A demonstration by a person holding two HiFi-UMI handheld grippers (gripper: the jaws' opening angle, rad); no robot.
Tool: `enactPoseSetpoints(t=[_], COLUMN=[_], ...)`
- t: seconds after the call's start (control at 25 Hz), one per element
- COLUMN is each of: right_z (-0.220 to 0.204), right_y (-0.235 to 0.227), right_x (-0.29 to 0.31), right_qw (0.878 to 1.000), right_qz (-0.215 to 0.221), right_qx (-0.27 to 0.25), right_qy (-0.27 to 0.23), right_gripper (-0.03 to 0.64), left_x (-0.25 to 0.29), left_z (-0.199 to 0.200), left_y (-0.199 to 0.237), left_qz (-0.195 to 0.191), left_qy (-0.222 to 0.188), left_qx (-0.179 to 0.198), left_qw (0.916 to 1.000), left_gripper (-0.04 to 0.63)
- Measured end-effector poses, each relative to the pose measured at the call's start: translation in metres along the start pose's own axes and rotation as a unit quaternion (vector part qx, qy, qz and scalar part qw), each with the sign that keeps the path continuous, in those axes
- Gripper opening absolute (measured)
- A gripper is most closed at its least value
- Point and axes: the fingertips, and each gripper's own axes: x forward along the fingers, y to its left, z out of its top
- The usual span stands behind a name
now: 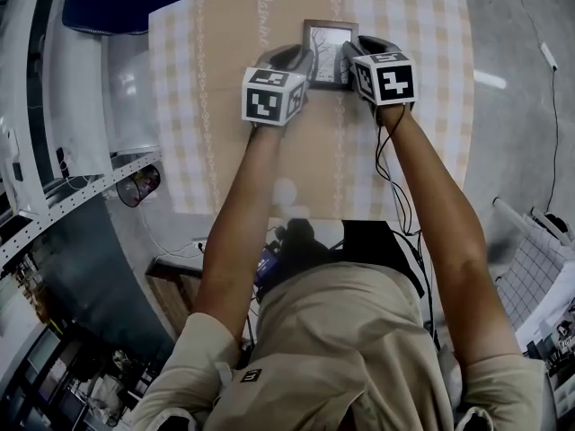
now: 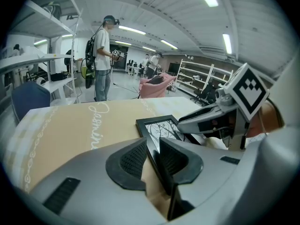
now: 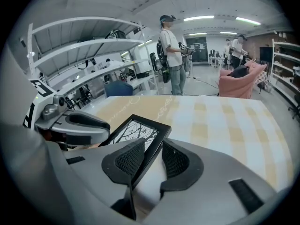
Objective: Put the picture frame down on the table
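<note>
Left gripper (image 2: 151, 146) straddles the left edge of the picture frame (image 1: 329, 52), jaws loosely apart, not clamping. Between the two grippers the frame sits low on the table (image 1: 422, 88). Right gripper (image 3: 152, 146) gapes wide around its right edge, likely just steadying it.

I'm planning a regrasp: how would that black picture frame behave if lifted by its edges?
The picture frame looks stiff: its black border runs straight in every view. Thin and flat, it should slide rather than roll. The print may sit behind glass, so it is probably fragile.
</note>
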Motion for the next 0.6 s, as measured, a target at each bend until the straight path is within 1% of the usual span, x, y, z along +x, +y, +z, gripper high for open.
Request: enactPoseSetpoints(t=[0.12,0.28,0.44,0.6], right_z=[0.003,0.016,0.038,0.058], right_y=[0.002,0.01,0.024,0.045], right_x=[-0.007,-0.026,-0.051,-0.086], right_qw=[1.0,0.999,0.998,0.996], right_qz=[0.003,0.007,0.009,0.012], right_qx=[0.017,0.017,0.008,-0.002], right_qy=[-0.009,-0.029,-0.058,-0.085], right_gripper=[0.12,0.117,0.085,0.058], left_x=[-0.011,-0.033,-0.062,-0.102], left_z=[0.005,0.016,0.039,0.064], left_y=[0.0,-0.002,-0.006,-0.016], left_qz=[0.0,-0.001,-0.009,-0.023], left_qy=[-0.007,-0.023,-0.053,-0.089], left_qx=[0.003,0.007,0.02,0.033], left_qw=[1.0,0.9997,0.9983,0.9952], left_gripper=[0.087,0.075,0.054,0.039])
